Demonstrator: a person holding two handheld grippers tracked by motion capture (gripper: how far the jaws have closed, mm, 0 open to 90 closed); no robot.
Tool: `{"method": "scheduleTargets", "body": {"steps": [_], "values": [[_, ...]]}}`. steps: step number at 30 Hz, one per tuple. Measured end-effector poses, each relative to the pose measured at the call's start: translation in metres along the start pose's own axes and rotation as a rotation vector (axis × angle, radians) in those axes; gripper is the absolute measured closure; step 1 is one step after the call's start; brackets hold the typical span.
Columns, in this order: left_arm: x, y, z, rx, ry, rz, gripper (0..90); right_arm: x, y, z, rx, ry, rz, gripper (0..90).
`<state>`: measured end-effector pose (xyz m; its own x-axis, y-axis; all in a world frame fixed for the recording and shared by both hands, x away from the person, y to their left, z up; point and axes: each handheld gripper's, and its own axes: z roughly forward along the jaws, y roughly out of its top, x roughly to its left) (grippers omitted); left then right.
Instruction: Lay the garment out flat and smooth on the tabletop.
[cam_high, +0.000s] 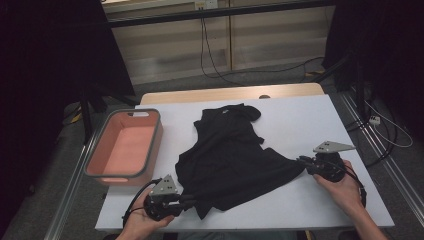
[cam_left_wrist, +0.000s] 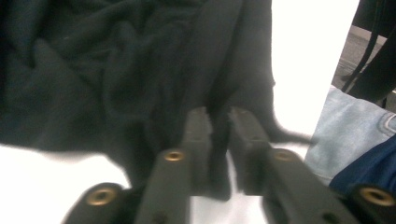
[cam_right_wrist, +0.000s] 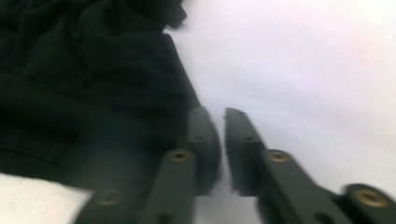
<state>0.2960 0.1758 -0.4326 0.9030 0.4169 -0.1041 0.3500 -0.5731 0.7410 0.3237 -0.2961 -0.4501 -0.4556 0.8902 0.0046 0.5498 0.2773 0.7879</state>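
Now spread mid-table (cam_high: 310, 125): crumpled black cloth garment (cam_high: 230, 155). At seven o'clock, left gripper (cam_high: 189, 201), narrowly parted, fabric between. At three o'clock, right gripper (cam_high: 301, 161), narrowly parted, gripping nothing.

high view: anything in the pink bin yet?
No. The pink bin shows a bare floor inside, and the black shirt lies spread on the white table beside it.
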Motion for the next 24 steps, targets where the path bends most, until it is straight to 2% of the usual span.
{"method": "scheduleTargets", "body": {"steps": [2, 4, 6, 10, 13, 14, 15, 17, 18, 21, 24], "values": [[-0.003, 0.004, 0.001, -0.024, -0.004, -0.013, 69.4, 0.005, 0.003, -0.002, -0.022, -0.012, -0.005, 64.2], [-0.006, 0.007, 0.002, -0.035, 0.003, -0.011, 68.8, 0.007, 0.005, -0.005, -0.047, -0.009, -0.009, 63.2], [-0.008, 0.012, 0.003, -0.041, 0.005, -0.005, 66.6, 0.011, 0.006, -0.006, -0.058, 0.038, -0.010, 63.4], [-0.016, 0.020, 0.011, -0.049, -0.003, 0.003, 63.6, 0.030, 0.008, -0.007, -0.052, 0.114, -0.065, 63.8], [-0.020, 0.025, 0.019, -0.022, -0.015, 0.024, 64.7, 0.045, 0.010, -0.006, -0.041, 0.169, -0.105, 66.6], [-0.020, 0.027, 0.023, -0.021, -0.017, 0.019, 66.2, 0.049, 0.010, -0.006, -0.037, 0.187, -0.119, 67.8], [-0.019, 0.029, 0.027, 0.003, -0.018, 0.015, 66.5, 0.054, 0.010, -0.005, -0.030, 0.201, -0.140, 69.8], [-0.017, 0.032, 0.034, 0.013, -0.002, 0.010, 69.5, 0.065, 0.011, -0.001, -0.010, 0.246, -0.170, 70.5], [-0.015, 0.034, 0.039, 0.038, -0.005, 0.004, 69.6, 0.068, 0.010, 0.001, 0.004, 0.253, -0.176, 71.2], [-0.015, 0.037, 0.052, 0.056, -0.016, -0.004, 68.6, 0.079, 0.011, 0.009, 0.035, 0.287, -0.214, 69.4], [-0.021, 0.036, 0.066, 0.081, -0.006, 0.019, 64.8, 0.089, 0.010, 0.015, 0.062, 0.323, -0.243, 64.2]]}}
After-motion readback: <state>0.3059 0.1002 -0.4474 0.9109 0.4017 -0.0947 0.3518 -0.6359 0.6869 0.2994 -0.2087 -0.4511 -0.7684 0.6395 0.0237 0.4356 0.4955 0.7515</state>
